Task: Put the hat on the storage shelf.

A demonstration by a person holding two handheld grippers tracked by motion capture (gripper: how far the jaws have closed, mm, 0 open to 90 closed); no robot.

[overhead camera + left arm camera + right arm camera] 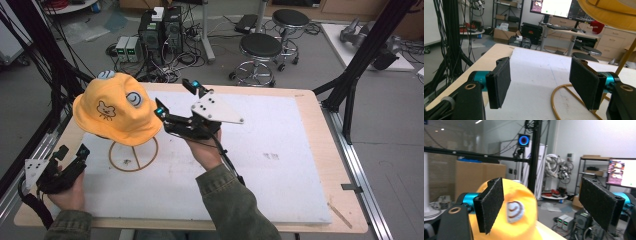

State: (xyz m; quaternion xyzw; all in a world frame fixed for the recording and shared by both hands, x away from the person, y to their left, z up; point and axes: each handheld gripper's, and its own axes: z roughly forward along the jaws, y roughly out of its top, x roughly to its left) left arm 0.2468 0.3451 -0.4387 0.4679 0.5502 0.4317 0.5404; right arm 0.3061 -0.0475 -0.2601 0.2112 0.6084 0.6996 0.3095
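I'm holding the right gripper (174, 98) with jaws wide apart, nothing between them, just at 3 o'clock of the yellow hat (116, 108), which is sitting on its wire stand (134, 158). The left gripper (72, 151) is idling with jaws apart at 7 o'clock of the stand.

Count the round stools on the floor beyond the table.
2. One black round stool stands just past the table's far edge; the second black round stool stands behind it, farther right. Others may be hidden outside the high view.

Orange hat (506, 220) beyond the wide-open right gripper (544, 205) — nothing between its jaws.
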